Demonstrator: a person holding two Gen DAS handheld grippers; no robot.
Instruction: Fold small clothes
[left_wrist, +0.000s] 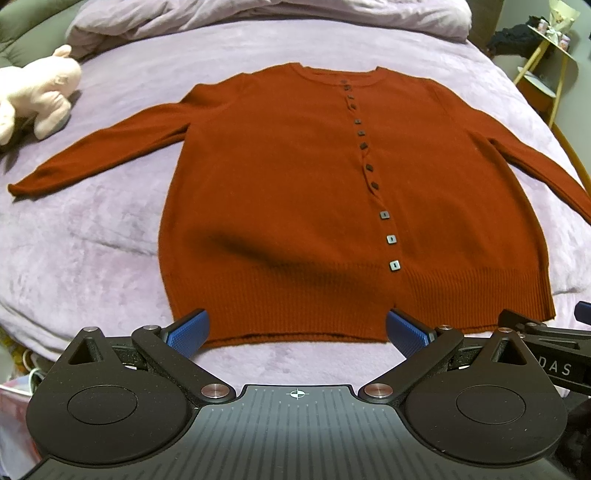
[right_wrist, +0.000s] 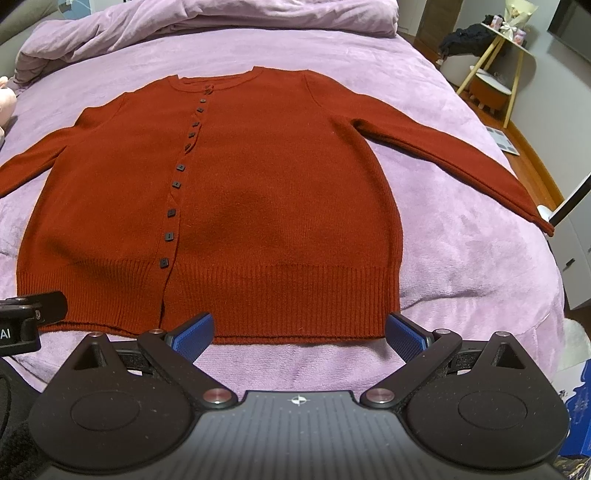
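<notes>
A rust-red buttoned cardigan (left_wrist: 295, 192) lies flat and face up on the purple bedspread (left_wrist: 92, 236), both sleeves spread out, hem nearest me. It also shows in the right wrist view (right_wrist: 258, 199). My left gripper (left_wrist: 297, 332) is open and empty, its blue pads at the left half of the hem. My right gripper (right_wrist: 299, 334) is open and empty at the right half of the hem. Each gripper shows at the edge of the other's view.
A pink plush toy (left_wrist: 40, 99) lies on the bed at the far left. A bunched purple duvet (right_wrist: 221, 22) lies along the head of the bed. A wooden side table (right_wrist: 495, 66) and a stool stand right of the bed.
</notes>
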